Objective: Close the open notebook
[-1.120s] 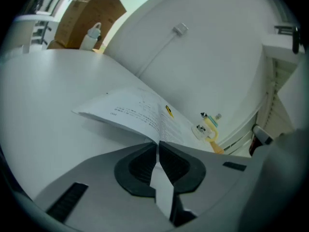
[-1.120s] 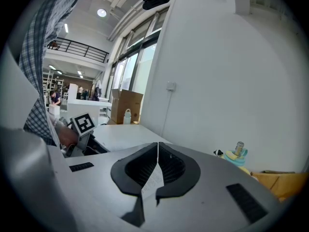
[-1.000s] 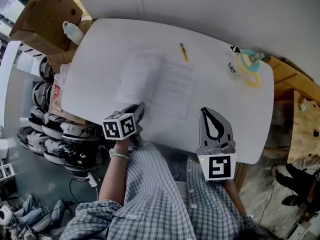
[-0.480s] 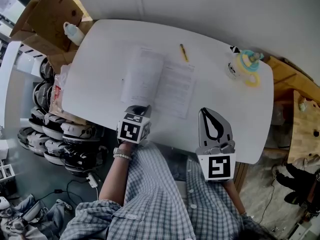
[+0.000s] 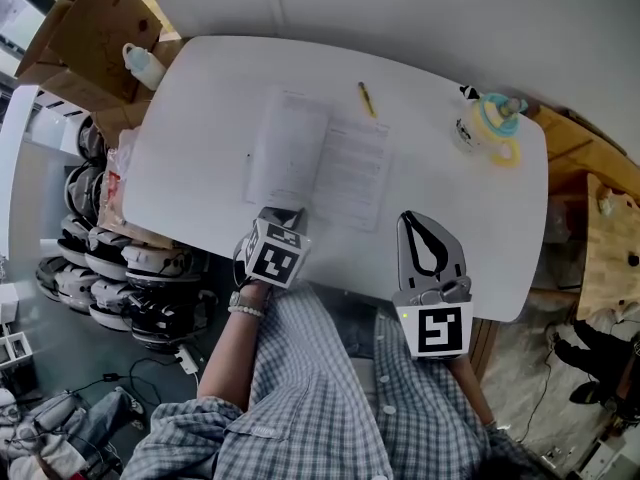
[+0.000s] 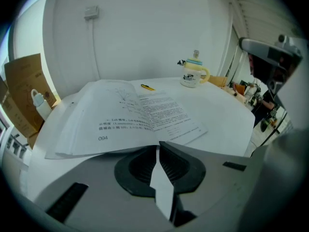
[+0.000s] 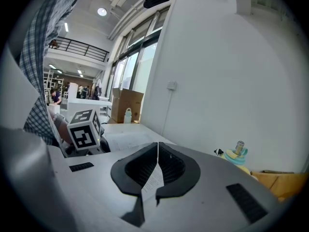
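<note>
A white surface (image 5: 200, 118) with rounded corners carries everything. An open notebook (image 5: 320, 163) lies near its middle, both printed pages facing up. The left page stack arches slightly off the top at the near edge, while the right page lies flat. Just beyond the notebook's far edge lies a thin yellow pencil (image 5: 368, 100), or possibly a pen, apart from the pages. Toward the far right corner stands a lidded mug (image 5: 485, 128), upright, with a small dark object (image 5: 468, 94) just beside it.
</note>
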`<state>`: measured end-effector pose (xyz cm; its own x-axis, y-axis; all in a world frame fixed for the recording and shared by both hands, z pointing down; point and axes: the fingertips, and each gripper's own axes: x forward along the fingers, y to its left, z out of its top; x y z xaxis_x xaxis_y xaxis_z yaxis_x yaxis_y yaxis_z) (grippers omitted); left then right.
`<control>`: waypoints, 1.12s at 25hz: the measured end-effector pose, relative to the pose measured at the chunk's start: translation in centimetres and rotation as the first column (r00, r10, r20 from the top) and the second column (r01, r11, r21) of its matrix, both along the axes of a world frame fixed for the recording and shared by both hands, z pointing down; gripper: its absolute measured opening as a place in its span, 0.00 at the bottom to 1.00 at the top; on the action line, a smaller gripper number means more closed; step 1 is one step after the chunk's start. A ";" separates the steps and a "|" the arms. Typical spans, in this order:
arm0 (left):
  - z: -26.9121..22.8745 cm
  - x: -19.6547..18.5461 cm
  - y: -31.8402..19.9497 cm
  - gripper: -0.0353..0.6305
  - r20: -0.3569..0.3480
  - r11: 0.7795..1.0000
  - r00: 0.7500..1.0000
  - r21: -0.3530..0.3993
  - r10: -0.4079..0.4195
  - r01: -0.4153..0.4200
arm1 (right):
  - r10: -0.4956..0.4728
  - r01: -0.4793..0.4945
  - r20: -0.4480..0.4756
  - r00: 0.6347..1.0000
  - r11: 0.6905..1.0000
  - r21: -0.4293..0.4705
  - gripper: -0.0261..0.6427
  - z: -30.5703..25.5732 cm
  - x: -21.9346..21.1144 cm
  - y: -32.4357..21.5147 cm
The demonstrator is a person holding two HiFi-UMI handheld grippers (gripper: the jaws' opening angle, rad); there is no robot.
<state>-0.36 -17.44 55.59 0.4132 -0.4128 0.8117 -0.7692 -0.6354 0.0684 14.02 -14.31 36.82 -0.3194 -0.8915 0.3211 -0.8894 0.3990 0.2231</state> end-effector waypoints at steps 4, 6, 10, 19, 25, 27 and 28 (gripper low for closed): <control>0.0 0.5 0.2 0.09 0.069 0.998 0.995 0.014 0.066 -0.067 | -0.003 0.003 -0.004 1.000 1.000 0.000 0.07 0.0 -0.1 0.1; 0.0 0.8 0.3 0.09 0.106 0.994 0.989 0.020 0.101 -0.103 | -0.004 0.004 -0.007 1.000 1.000 0.003 0.07 0.0 -0.1 0.1; 0.2 1.4 0.5 0.09 0.158 0.988 0.976 0.024 0.147 -0.153 | -0.001 0.001 -0.009 1.000 1.000 0.006 0.07 0.0 0.2 0.1; 0.7 2.6 0.6 0.09 0.150 0.977 0.966 -0.021 0.212 -0.211 | 0.019 -0.019 -0.008 1.000 1.000 0.001 0.07 0.1 0.6 0.3; 1.5 4.3 1.1 0.09 0.271 0.933 0.896 -0.031 0.353 -0.358 | 0.028 -0.028 -0.011 1.000 1.000 0.001 0.07 0.2 0.9 0.5; 1.8 4.4 1.2 0.09 0.282 0.927 0.886 -0.033 0.367 -0.373 | 0.033 -0.033 -0.008 0.999 0.999 0.000 0.07 0.2 1.0 0.6; 1.9 4.4 1.2 0.10 0.281 0.928 0.888 -0.033 0.365 -0.371 | 0.038 -0.038 -0.007 0.999 0.999 -0.003 0.07 0.3 1.0 0.6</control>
